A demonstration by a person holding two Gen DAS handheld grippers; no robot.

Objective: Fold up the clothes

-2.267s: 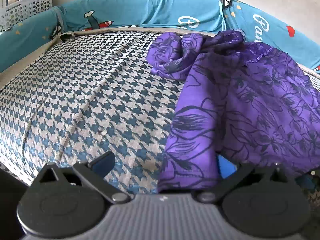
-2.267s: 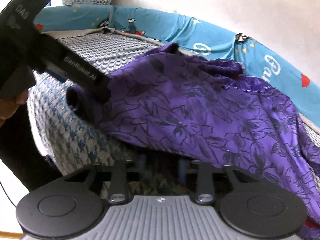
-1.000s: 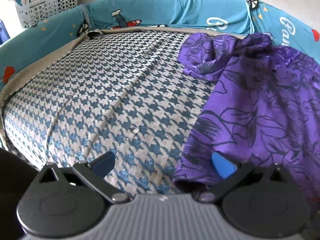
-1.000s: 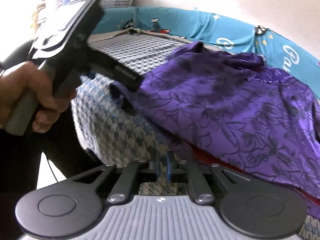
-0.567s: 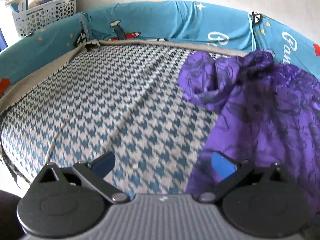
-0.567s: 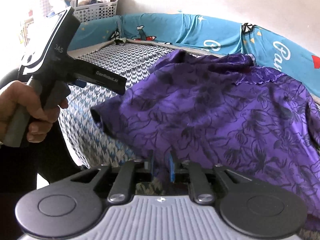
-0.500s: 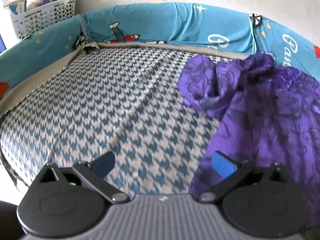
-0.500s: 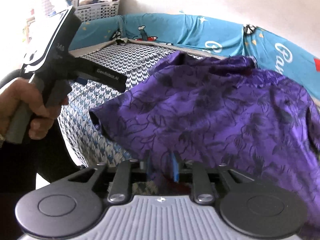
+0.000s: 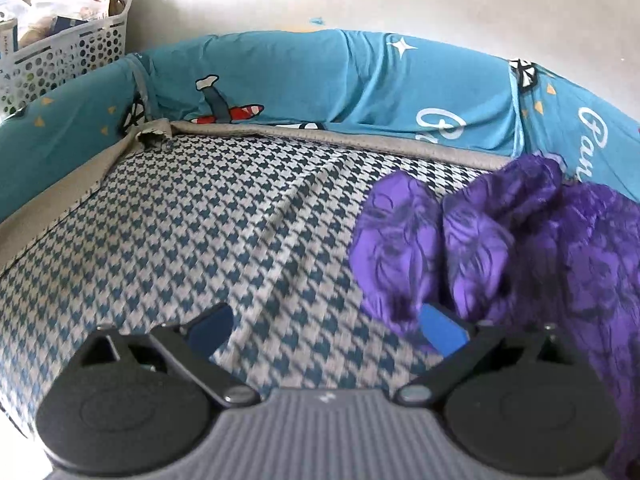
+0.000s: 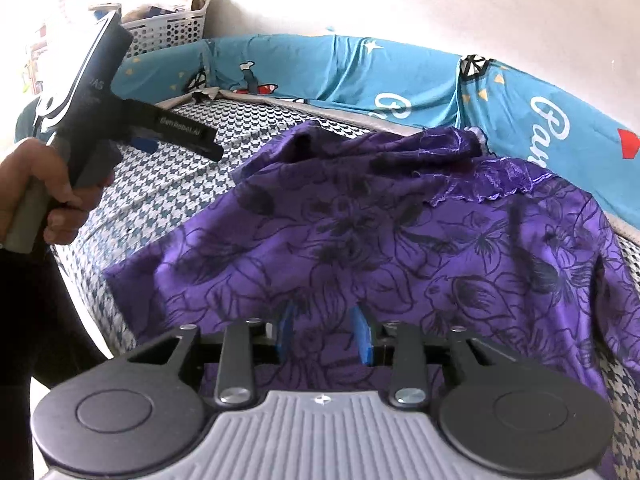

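A purple floral top (image 10: 400, 240) with a lace trim lies spread over the right part of the bed's houndstooth cover (image 10: 160, 200). My right gripper (image 10: 324, 334) stands open low over the top's near hem, and purple cloth shows in the gap between its blue pads. In the left wrist view the top (image 9: 560, 260) is bunched at the right. My left gripper (image 9: 324, 328) is open wide above bare houndstooth cover (image 9: 200, 220), its right pad (image 9: 440, 328) just beside the bunched cloth. A hand (image 10: 52, 196) holds the left tool at the bed's left side.
A blue cartoon-print bumper (image 9: 320, 80) runs around the bed's far and side edges. A white plastic basket (image 9: 60, 56) full of things stands behind the left corner. The bed's left half carries no clothes. A dark-clothed person stands at the near left edge.
My right gripper has opened and let the hem go, and the top has dropped flatter on the bed. The left gripper has drawn off the cloth, staying open.
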